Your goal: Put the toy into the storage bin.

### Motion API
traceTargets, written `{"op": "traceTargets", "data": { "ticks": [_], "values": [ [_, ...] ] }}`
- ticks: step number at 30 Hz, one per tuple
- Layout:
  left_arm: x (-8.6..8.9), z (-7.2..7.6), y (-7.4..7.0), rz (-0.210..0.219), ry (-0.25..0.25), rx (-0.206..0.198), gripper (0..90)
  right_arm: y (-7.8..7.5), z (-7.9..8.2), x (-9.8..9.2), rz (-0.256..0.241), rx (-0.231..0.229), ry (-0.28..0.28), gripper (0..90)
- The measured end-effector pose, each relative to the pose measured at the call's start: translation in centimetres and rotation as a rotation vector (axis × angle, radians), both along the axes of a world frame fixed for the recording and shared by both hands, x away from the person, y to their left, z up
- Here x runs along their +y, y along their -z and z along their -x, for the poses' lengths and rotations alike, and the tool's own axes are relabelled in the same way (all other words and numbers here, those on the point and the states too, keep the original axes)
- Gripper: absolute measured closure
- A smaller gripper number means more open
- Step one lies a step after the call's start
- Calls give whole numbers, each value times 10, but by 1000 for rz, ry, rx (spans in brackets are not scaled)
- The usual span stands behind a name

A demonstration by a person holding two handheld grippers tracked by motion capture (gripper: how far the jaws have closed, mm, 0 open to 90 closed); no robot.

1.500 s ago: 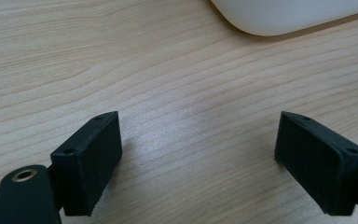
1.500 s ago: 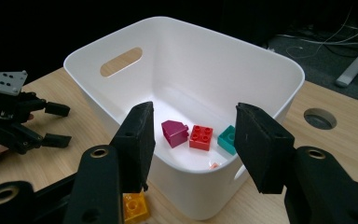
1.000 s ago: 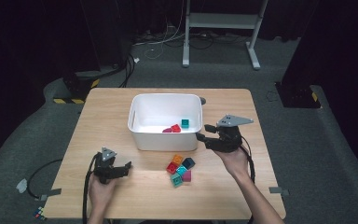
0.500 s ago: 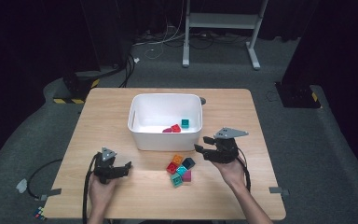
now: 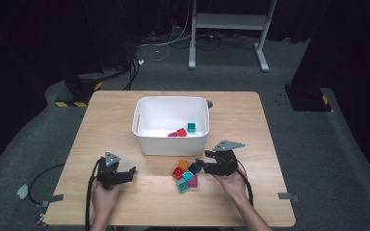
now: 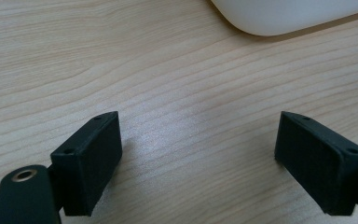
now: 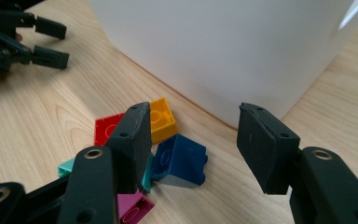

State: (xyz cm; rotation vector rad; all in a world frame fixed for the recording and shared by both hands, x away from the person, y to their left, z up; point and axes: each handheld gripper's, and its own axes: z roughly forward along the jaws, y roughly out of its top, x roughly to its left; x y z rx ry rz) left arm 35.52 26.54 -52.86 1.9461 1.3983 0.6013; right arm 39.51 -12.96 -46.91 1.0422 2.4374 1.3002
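Observation:
A white bin point(image 5: 147, 142) stands mid-table with a red brick point(image 5: 181, 132), a magenta brick point(image 5: 172, 134) and a teal brick point(image 5: 191, 127) inside. Just in front of it lies a cluster of several bricks: orange point(image 7: 163, 119), red point(image 7: 106, 128), dark blue point(image 7: 182, 161), teal point(image 5: 182, 186) and magenta point(image 7: 133, 209). My right gripper point(image 5: 202, 166) is open beside the cluster's right edge, its jaws low over the dark blue brick point(image 5: 194, 168) with nothing held. My left gripper point(image 5: 131, 173) rests open on bare wood at the front left, well apart from the bricks.
The wooden table point(image 5: 250, 120) has free room to the right of the bin and along its front edge. The bin wall point(image 7: 223, 51) rises close behind the bricks. Cables point(image 5: 43, 178) trail off the table's left side to the floor.
My right gripper has moved down and left from beside the bin's right front corner to the brick cluster. The left gripper has stayed put.

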Motion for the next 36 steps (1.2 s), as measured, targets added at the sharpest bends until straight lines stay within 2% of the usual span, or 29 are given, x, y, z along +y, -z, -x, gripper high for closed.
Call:
{"op": "traceTargets", "data": {
  "ticks": [16, 27, 36],
  "values": [
    [0, 0, 0, 0, 0, 0, 148, 30, -8, 15, 44, 66, -12, 412],
    [0, 0, 0, 0, 0, 0, 148, 41, -11, 22, 93, 85, -19, 411],
    [0, 0, 0, 0, 0, 0, 148, 47, -12, 23, 130, 86, -9, 446]
  ]
}}
